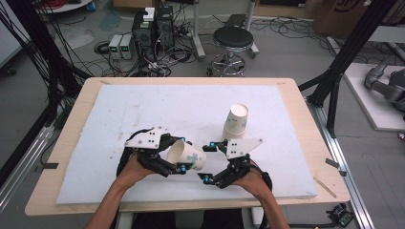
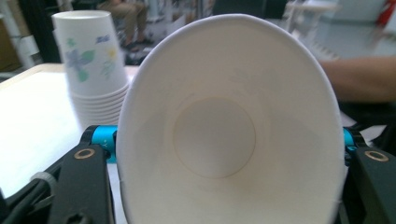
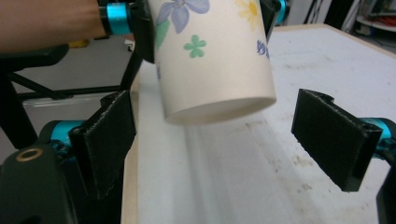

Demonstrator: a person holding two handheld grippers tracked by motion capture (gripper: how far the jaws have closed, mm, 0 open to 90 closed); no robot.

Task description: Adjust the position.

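Two grippers and two cup items on my list, all placed relative to the cup stack point(image 1: 235, 123), which stands upside down on the white foam mat point(image 1: 143, 109). Item one: a single flowered paper cup point(image 1: 187, 155), held off the mat on its side, just near-left of the stack, its mouth turned toward my left gripper point(image 1: 180, 155). That gripper's jaws are closed against the cup's walls near the rim; in the left gripper view the mouth looks pressed into an oval, so I judge the grip firm, perhaps too firm. Item two: my right gripper point(image 1: 206, 161), directly in front of the stack on the near side, jaws spread wide and holding nothing; its own view shows the cup's base point(image 3: 219, 109) hanging between the pads without touching either, though I can't tell how deep between them it sits. Hazards: more squeeze from the left could crease the thin wall or pop the cup loose; closing the right on the tapered base could let it slide out; swinging either hand away from me could clip the stack and topple it, since it sits just beyond the right gripper. Room: the mat to the left of the stack and beyond it is bare and wide; the near table edge point(image 1: 143, 206) lies close under my wrists.
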